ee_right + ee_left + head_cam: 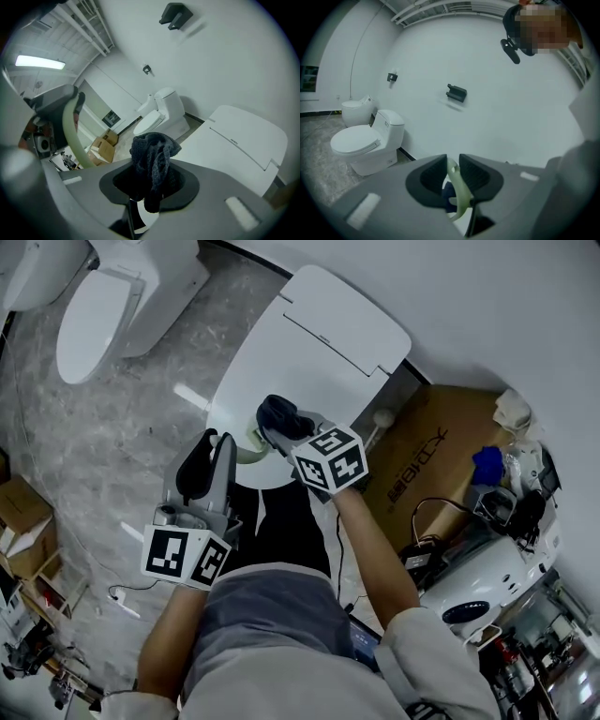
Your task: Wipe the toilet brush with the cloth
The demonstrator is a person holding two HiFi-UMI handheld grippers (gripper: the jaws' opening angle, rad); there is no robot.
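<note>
Left gripper (451, 171) has its jaws pressed onto the pale green handle of the toilet brush (457, 187), which runs up between the dark pads. In the right gripper view the handle (72, 136) curves up at the left, near the cloth (152, 159) but apart from it. Right gripper (150, 178) is pinched on that dark cloth, which bunches above the jaws and hangs down between them. From the head view, both grippers are held over the front of the closed toilet (319, 324), the left gripper (214, 439) just beside the cloth (279, 413) in the right gripper (281, 420). A second toilet (103, 306) stands well to the closed toilet's left. A flat cardboard box (422, 465) lies to its right.
</note>
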